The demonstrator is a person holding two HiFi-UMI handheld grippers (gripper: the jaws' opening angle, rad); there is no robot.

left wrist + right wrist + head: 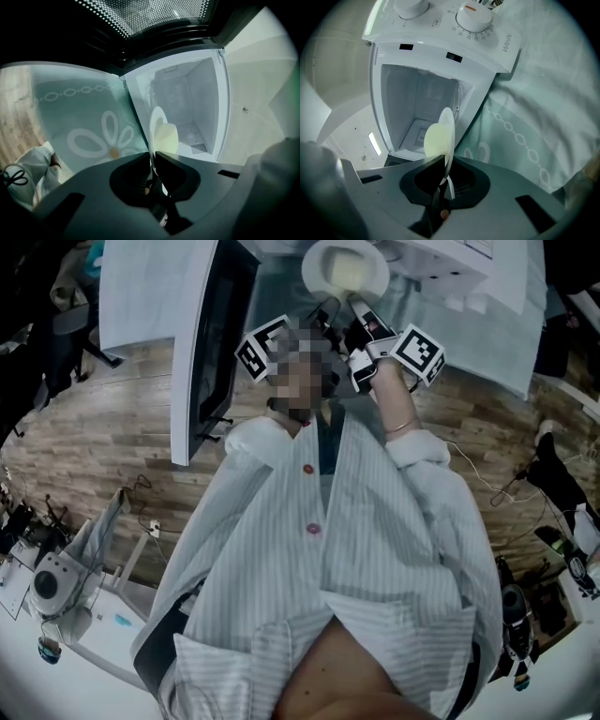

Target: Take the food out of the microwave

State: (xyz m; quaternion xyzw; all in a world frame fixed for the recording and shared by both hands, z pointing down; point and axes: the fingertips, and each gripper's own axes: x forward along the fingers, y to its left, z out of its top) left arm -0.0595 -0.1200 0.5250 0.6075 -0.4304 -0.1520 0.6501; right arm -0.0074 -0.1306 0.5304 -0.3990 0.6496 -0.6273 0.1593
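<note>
One pale yellow, smooth, rounded lump of food [435, 139] lies on a small white plate [450, 119]. The plate is in the air just in front of the open microwave [440, 51], facing its white cavity. Your left gripper [153, 157] and right gripper [443, 161] each pinch the plate's rim, jaws narrow, on opposite edges. Below lies a pale green flowered tablecloth [89, 136]. The dark microwave door [214, 334] stands open at your left.

A makeshift lab room: microwave [440, 42] on a flowered tablecloth [525, 131], cables [473, 468] across wooden floor [112, 418].
</note>
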